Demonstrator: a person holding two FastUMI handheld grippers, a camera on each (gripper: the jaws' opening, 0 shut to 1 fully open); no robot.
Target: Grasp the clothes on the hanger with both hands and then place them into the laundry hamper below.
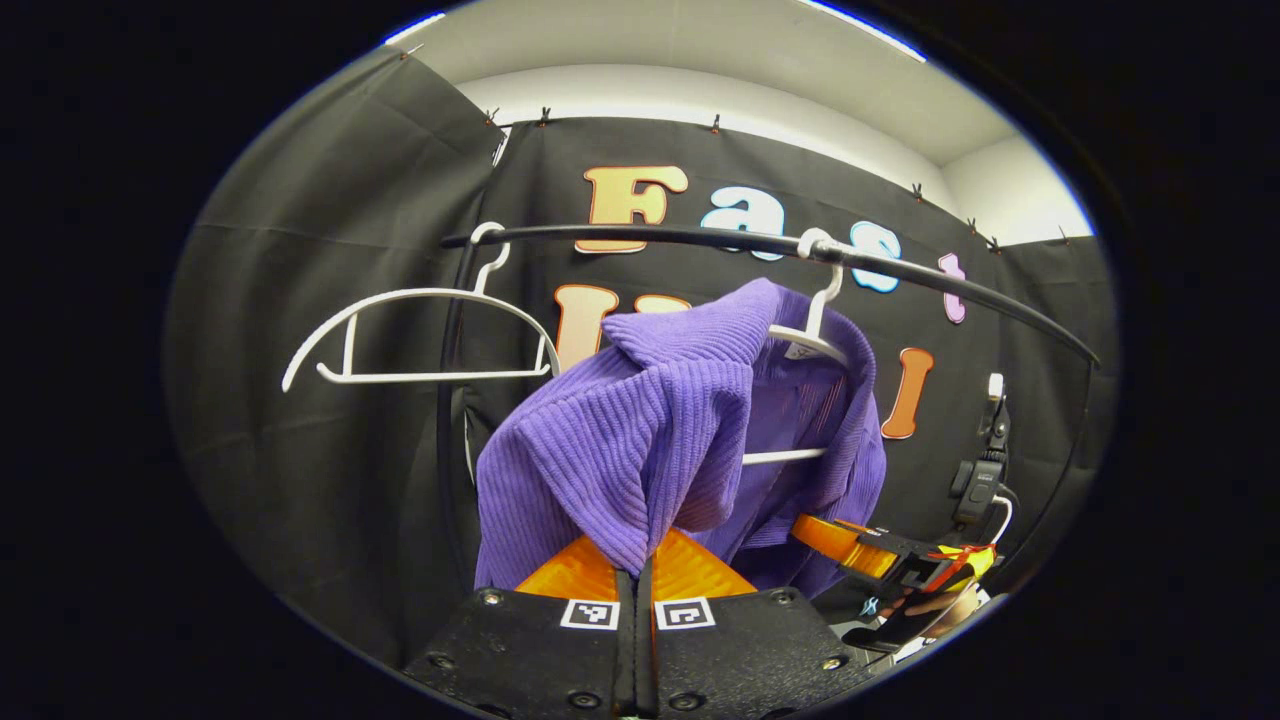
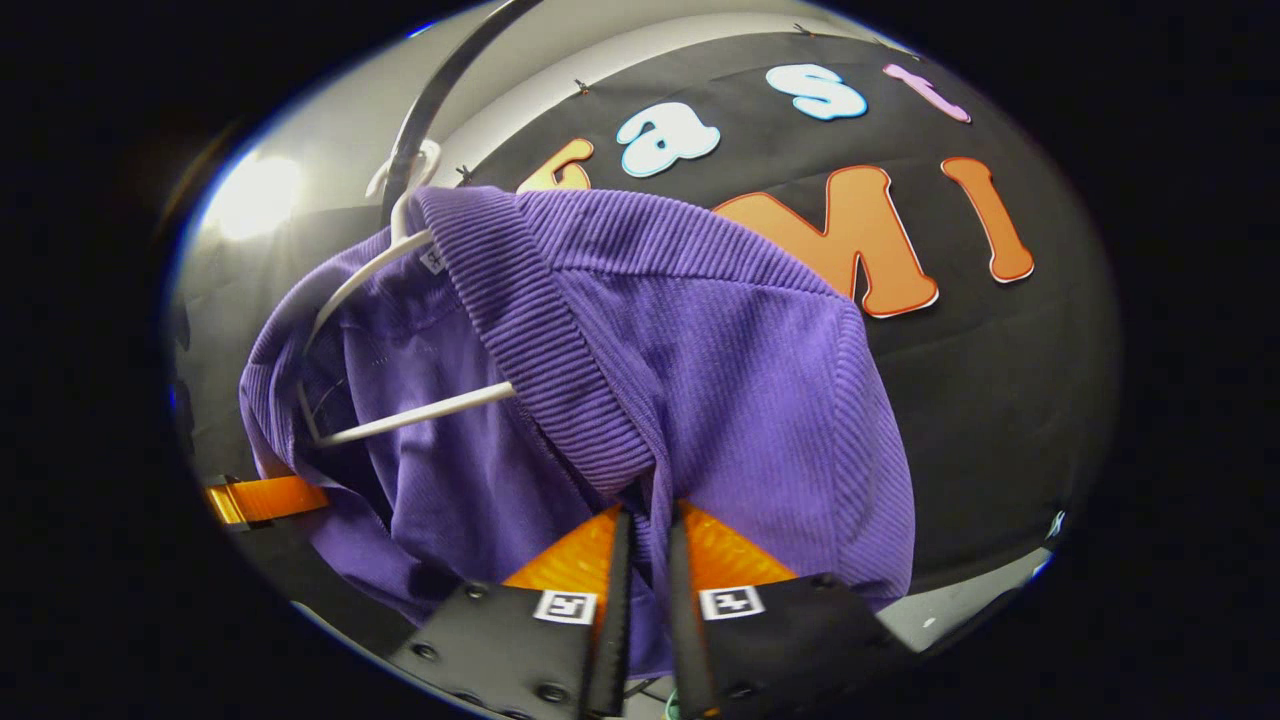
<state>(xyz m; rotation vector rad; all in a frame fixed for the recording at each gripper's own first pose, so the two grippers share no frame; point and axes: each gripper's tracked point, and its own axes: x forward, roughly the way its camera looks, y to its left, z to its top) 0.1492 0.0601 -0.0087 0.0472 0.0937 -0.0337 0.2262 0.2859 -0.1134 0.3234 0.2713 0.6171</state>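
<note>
One garment is present: a purple ribbed sweater [image 1: 640, 440], at centre frame in the left gripper view and spread across the middle of the right gripper view [image 2: 640, 350]. It hangs on one white hanger [image 1: 815, 335], whose hook sits over the black rail [image 1: 700, 238] at upper centre. A second white hanger [image 1: 420, 335], bare, hangs on the same rail at upper left. Hangers counted: two. Rails: one.

The left gripper [image 1: 640, 555], at bottom centre of its own view, has its two fingers pressed together with a fold of the sweater pinched between them. The right gripper [image 2: 648, 530], at bottom centre of its own view, has its fingers drawn close on a hanging edge of the sweater, fabric running down between them.

In the left gripper view the right gripper [image 1: 850, 540] also shows at lower right, reaching into the far side of the sweater. One black device [image 1: 985, 470] is mounted at right of the frame, against the cloth wall.
</note>
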